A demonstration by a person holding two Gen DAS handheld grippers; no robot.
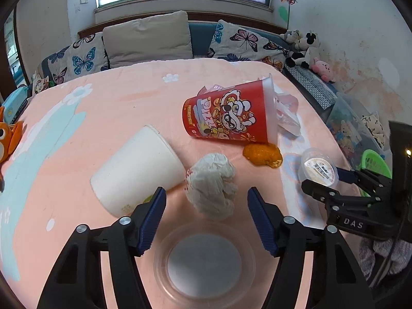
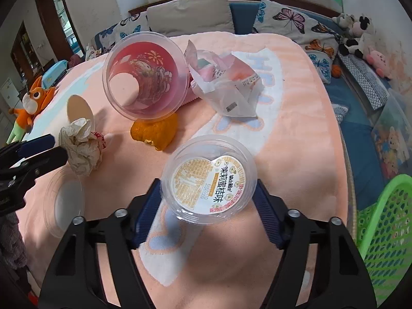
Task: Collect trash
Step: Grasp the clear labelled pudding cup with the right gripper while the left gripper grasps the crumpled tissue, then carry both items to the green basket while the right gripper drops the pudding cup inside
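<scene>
Right gripper clamped on a small clear tub with a printed foil lid, blue pads pressed to its left and right sides. Held just above the pink blanket, lid tilted toward the camera, short axis leaning up and back. Seen from the left wrist as the same tub at the blanket's right edge, pinched by the right gripper.

Left gripper spread wide, gripping nothing, pads either side of a crumpled paper ball without touching it. Just below, between the arms, a clear round lid lying flat.

Lying on its side left of the ball: a white paper cup, long axis running from near left to far right, base toward the left gripper. Beyond the ball, a red printed cup, also on its side, long axis roughly left to right, mouth opening right toward a torn clear wrapper. In the right wrist view, that red cup's mouth faces the camera. Orange peel touching the red cup's lower rim.

Green basket at the far right, off the blanket.
</scene>
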